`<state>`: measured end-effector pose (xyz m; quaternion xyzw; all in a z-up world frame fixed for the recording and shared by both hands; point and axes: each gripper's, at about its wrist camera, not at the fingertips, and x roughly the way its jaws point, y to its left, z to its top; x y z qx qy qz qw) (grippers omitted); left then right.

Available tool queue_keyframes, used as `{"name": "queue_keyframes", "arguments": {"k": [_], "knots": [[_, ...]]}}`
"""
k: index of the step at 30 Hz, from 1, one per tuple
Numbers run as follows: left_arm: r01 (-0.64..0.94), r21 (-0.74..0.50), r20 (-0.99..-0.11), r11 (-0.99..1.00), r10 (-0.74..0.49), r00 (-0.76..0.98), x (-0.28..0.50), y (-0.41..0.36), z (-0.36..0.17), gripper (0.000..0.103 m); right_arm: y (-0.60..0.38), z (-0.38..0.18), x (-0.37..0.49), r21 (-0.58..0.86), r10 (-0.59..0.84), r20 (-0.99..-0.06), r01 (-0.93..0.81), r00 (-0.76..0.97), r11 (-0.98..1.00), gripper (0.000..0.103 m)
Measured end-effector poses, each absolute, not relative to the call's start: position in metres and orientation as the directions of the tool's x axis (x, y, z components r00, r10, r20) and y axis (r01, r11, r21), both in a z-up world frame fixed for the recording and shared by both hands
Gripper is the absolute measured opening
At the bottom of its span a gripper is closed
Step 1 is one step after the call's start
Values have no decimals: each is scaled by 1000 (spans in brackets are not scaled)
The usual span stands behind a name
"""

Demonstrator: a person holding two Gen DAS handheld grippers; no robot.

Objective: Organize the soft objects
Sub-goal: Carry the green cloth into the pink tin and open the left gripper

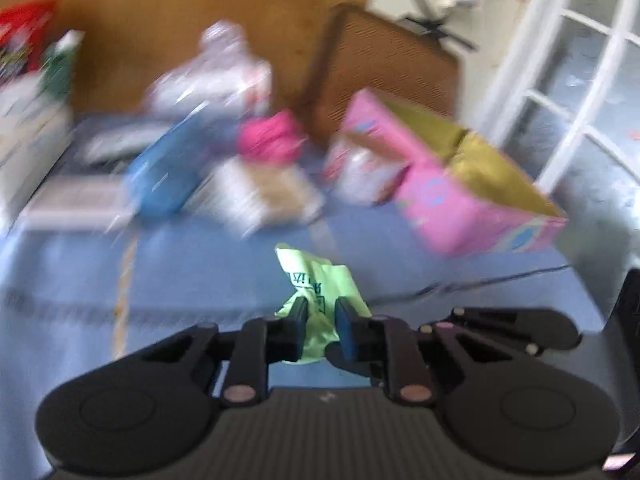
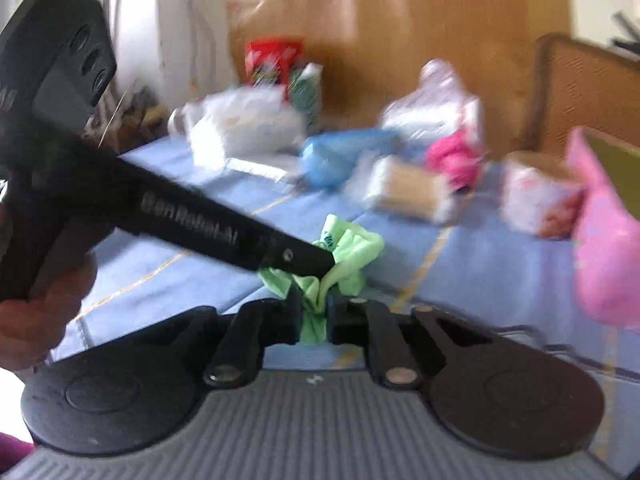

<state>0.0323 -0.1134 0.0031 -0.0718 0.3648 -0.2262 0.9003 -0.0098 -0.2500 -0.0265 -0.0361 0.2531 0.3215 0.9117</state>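
both tongs, left (image 1: pixel 321 312) and right (image 2: pixel 313 304), pinching one crumpled green bag (image 1: pixel 316 280) between them

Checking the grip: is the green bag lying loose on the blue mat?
No: both the left gripper and right gripper pinch the green bag.

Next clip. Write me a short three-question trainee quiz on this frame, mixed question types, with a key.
1. True or false: both grippers grip the same green bag.
2. What colour is the outside of the open box? A) pink B) black C) white
3. Fill in: the items lie on a ____ sheet.

Key: 1. True: the left gripper and right gripper both pinch it. 2. A. 3. Blue.
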Motion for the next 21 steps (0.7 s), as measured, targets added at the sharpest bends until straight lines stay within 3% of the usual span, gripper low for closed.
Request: {"name": "queue_keyframes", "arguments": {"k": [5,10,11,12,14,15,16,18,21], "knots": [[526,-245,-517,814,-569,640,55,-185,55,16,-308,10,-11,61,426,-294,-427,856,902,13],[618,-212,-486,757,-630,606,91,-265,66,17,-373,22,10,72,235,-237,-224,943,972,14],[620,-197,-485,759,-625,611,96,-279,64,20,-385,22,17,72,193,-240,-181,951,981,14],[615,-184,-488,766,-615,620,100,-288,61,31,-394,20,23,64,151,-247,-140,957,988,14],[583,-171,-497,794,-581,645,107,-300,56,43,-413,13,44,6,33,-275,-33,961,999,25],[569,-178,-500,803,-572,650,109,-302,53,43,-424,7,58,-40,-50,-309,40,950,998,35],[562,-194,-503,804,-574,647,109,-300,52,43,-435,3,67,-62,-136,-332,122,933,991,55],[562,-207,-489,801,-582,649,102,-288,50,43,-461,-1,73,-10,-201,-355,211,913,977,58],[525,-138,-462,840,-523,716,84,-250,46,45,-485,2,60,133,-156,-335,210,929,969,62]]}}
